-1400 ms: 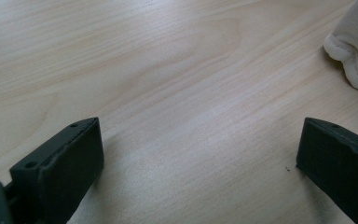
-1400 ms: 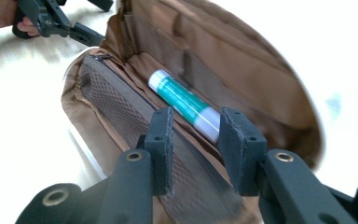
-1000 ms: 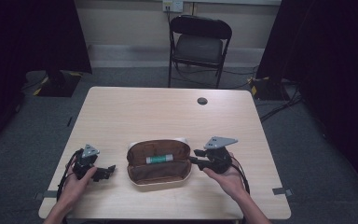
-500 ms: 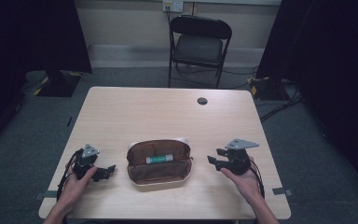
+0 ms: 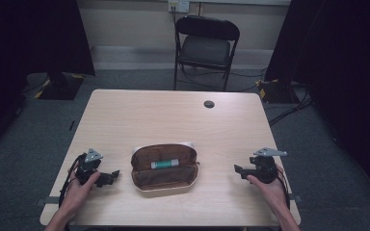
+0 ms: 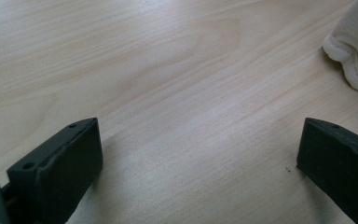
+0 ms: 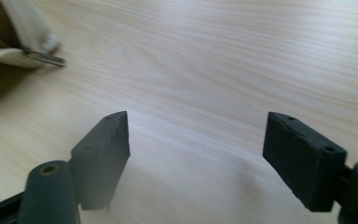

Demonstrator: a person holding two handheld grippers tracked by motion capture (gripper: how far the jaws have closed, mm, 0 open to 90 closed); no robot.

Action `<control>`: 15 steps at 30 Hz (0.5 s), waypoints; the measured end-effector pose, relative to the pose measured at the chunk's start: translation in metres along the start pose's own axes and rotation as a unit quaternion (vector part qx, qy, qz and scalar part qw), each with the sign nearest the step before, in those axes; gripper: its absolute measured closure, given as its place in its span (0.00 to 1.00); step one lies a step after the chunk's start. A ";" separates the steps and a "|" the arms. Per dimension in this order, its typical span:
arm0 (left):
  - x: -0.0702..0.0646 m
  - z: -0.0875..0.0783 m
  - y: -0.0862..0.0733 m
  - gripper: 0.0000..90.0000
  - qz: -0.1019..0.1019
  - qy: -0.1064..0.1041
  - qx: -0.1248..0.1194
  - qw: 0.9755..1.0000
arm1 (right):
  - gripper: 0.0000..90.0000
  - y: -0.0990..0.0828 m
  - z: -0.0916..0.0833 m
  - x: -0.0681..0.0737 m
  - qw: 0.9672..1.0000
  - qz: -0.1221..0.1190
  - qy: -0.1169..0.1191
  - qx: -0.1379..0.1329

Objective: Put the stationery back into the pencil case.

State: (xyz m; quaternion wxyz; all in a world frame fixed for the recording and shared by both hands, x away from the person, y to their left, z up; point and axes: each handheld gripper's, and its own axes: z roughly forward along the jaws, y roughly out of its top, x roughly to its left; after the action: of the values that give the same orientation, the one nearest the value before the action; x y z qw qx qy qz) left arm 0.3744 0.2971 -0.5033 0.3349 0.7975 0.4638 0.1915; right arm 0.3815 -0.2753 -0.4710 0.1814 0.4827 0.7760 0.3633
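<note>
Lying unzipped, oval brown pouch (image 5: 164, 167) on woodgrain table (image 5: 173, 115)

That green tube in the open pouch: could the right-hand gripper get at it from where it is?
Probably yes: the pouch lies unzipped, the green tube exposed, bare table between, and the right gripper open.

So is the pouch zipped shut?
No, the pouch lies open on the table, with a green tube showing inside it.
</note>
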 end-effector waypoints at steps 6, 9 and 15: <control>0.000 0.000 0.000 0.00 0.000 0.000 0.000 1.000 | 0.19 -0.009 0.015 -0.016 0.999 0.007 -0.030 0.036; 0.000 0.000 0.000 0.00 0.000 0.000 0.000 1.000 | 0.17 -0.013 0.017 -0.019 0.998 0.005 -0.047 0.033; 0.000 0.000 0.000 0.00 0.000 0.000 0.000 1.000 | 0.15 -0.020 0.020 -0.017 0.998 0.000 -0.063 0.002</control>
State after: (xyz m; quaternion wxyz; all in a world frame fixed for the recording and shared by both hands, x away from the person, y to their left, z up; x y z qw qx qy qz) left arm 0.3743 0.2971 -0.5033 0.3350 0.7975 0.4638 0.1917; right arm 0.3897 -0.2874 -0.5002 0.2287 0.5053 0.7636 0.3305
